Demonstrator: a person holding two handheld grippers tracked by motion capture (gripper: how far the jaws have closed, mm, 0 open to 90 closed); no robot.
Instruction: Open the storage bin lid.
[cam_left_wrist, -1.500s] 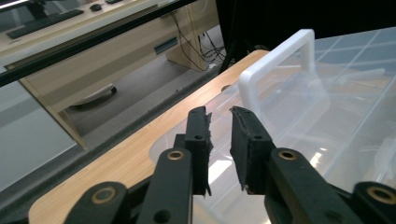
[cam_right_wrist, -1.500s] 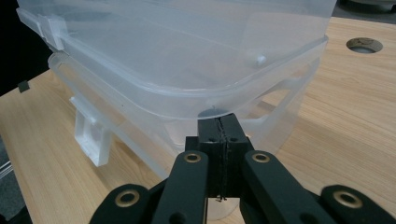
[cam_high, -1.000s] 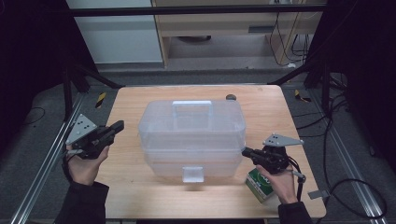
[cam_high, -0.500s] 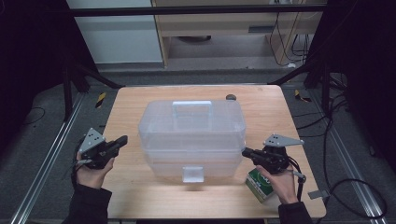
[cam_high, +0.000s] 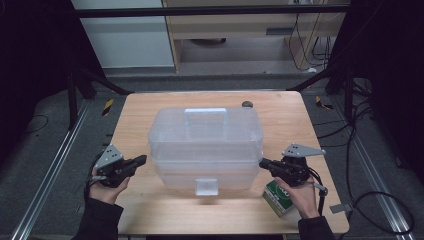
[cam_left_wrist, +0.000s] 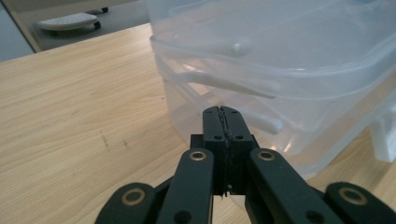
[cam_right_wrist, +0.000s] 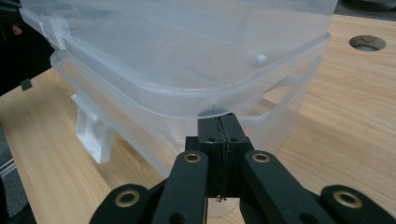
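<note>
Clearly the big translucent plastic storage box with a clipped lid (cam_high: 205, 145) at mid-bench looks light, stiff and slick; we judge its side rims the best hold. Our left tongs (cam_high: 141, 160) and right tongs (cam_high: 263, 162) flank it, both pressed together, empty.

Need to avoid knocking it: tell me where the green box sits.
In the high view the green box lies at the table's near right corner, under the right gripper, beside the clear bin.

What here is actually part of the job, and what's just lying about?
In use:
- clear plastic box
- left claw, shut, beside the box
- right claw, shut, at the box's other side

Lying about:
- green carton
- yellow-black tool on the floor
</note>
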